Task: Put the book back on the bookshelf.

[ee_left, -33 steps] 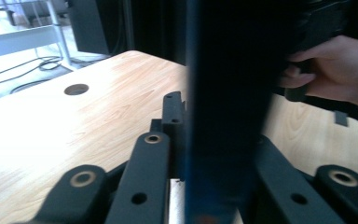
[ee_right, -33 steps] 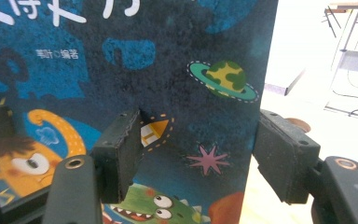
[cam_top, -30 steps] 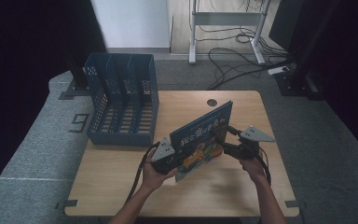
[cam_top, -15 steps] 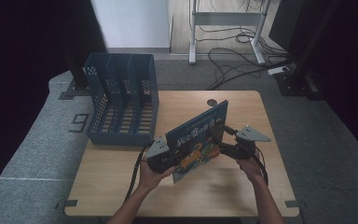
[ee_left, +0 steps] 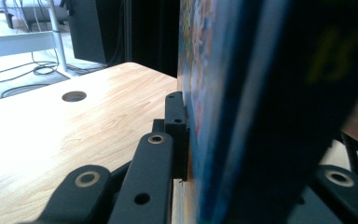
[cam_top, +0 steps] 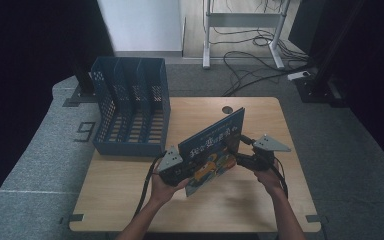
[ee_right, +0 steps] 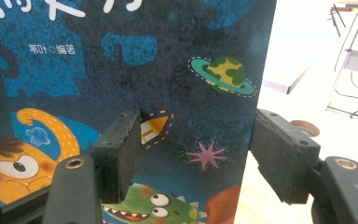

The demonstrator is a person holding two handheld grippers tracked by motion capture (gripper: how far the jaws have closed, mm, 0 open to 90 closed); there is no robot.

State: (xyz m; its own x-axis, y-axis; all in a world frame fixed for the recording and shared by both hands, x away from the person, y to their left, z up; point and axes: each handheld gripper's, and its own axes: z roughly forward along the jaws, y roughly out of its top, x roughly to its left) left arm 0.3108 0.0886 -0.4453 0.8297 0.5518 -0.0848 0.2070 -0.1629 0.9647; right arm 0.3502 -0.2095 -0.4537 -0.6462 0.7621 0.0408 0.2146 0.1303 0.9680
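Looks like a lab or recording studio set up for tabletop work: a small wooden desk [cam_top: 240, 200] with a cable hole, grey carpet tiles [cam_top: 40, 190], one marked with a "9" [cam_top: 86, 132], black curtains at both sides, loose cables [cam_top: 250, 60] on the floor, a metal desk frame [cam_top: 240, 20] behind

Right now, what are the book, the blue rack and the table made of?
The book looks like glossy printed card: stiff flat cover, colourful cartoon pictures. The blue rack seems moulded plastic: even matte colour, walls punched with holes. The table looks like wood or wood-look laminate: pale grain lines, smooth top.
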